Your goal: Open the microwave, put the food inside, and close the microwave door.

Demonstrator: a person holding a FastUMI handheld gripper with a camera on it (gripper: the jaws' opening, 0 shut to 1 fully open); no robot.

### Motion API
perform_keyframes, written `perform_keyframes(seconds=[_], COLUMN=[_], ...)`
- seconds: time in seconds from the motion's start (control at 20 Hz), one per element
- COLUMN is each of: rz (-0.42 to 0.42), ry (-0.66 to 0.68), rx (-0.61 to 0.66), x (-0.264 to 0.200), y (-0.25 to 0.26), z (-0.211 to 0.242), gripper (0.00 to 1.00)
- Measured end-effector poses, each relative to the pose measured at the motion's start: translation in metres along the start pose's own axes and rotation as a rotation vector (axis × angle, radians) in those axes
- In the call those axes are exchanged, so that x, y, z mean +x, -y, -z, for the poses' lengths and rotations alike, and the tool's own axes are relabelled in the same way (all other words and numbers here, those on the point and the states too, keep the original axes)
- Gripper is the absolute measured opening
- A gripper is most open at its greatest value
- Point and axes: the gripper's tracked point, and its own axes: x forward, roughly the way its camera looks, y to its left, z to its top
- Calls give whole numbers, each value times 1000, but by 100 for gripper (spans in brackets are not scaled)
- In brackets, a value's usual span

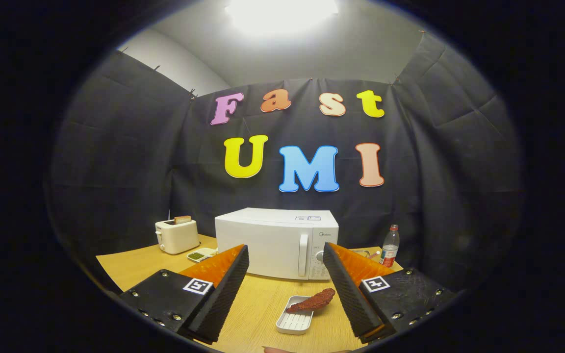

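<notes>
1. The tongs (286,274) are spread wide, both fingers apart and pinching nothing, hovering over the wooden surface (130,267).
2. Between the fingers, nearer the right one, sits a small white tray (294,323), and a reddish-brown piece of food (312,301) lies across its far rim, tilted up toward 2 o'clock.
3. Dead ahead at 12 o'clock, beyond the fingertips, stands the white microwave (268,240), door closed, its upright handle (303,255) on the right side next to the control knob (320,257).
4. Off at 10 o'clock from the microwave, a cream toaster (176,236) with a slice of bread (182,219) sticking out of the top.
5. Just beside the toaster, toward the microwave, a little white dish (203,254) holds something green.
6. At 3 o'clock from the microwave, a clear plastic bottle (390,246) with a red cap stands upright near the surface's far corner.
</notes>
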Motion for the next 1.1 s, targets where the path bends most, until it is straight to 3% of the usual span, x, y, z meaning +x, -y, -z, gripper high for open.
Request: perform_keyframes(seconds=[0.5,1.1], rz=[6,78], ry=[-5,-49], rx=[23,25], x=[66,169], y=[4,24], z=[15,67], gripper=[95,95])
